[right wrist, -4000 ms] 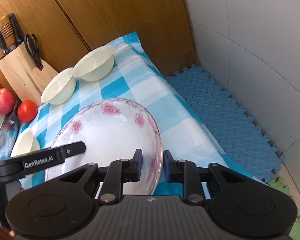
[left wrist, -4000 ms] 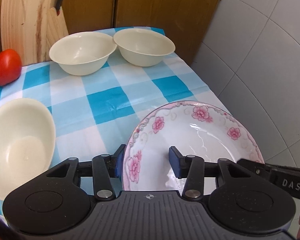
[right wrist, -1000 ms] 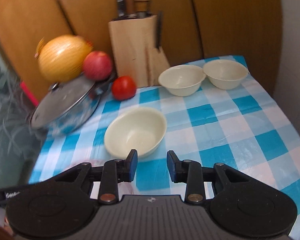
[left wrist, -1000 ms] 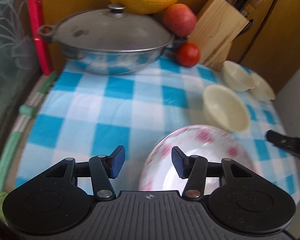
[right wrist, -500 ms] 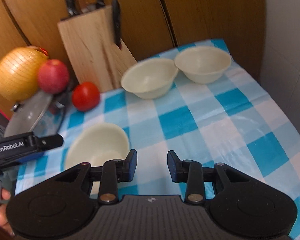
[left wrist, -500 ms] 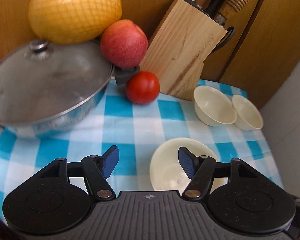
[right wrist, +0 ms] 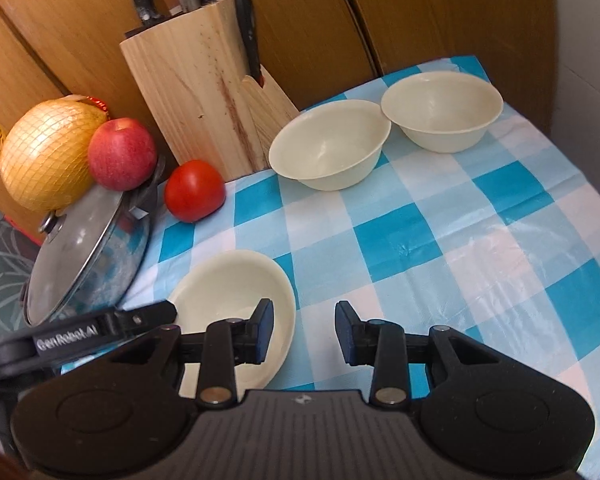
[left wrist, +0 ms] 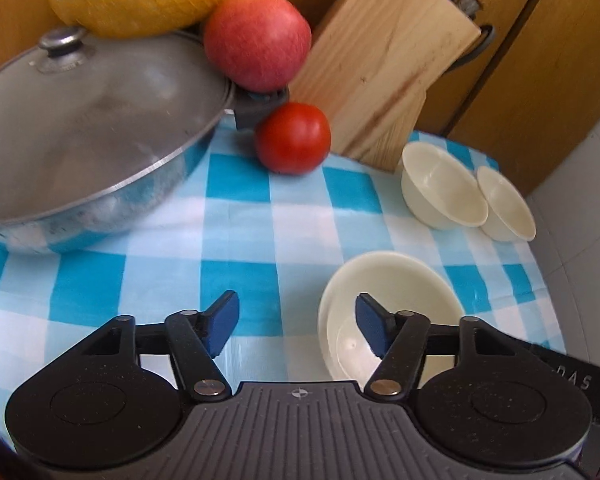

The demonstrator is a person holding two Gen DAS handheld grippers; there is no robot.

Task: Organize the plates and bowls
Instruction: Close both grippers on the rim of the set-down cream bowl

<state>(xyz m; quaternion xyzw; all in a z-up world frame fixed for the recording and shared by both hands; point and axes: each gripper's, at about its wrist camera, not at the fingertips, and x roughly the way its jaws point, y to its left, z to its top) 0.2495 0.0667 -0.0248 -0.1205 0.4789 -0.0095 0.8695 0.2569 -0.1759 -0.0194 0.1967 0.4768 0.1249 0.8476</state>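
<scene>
Left gripper (left wrist: pixel 297 326) spread wide, holding nothing; near cream bowl (left wrist: pixel 396 292), empty, behind its right finger. Right gripper (right wrist: pixel 304 330) parted, empty-handed; two far bowls (right wrist: pixel 330 148) (right wrist: pixel 442 110) ahead, empty, rims touching.

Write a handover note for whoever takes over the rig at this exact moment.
Left tongs: open, holding nothing, right finger over the near bowl. Right tongs: open, holding nothing, just right of that same bowl.
Three cream bowls sit on the checked tablecloth: the near bowl alone, and the two far bowls side by side near the knife block.
No plate is visible in either view.
Done: no bowls are stacked yet.
Left: probably grasp the near bowl and group it with the other two.
</scene>
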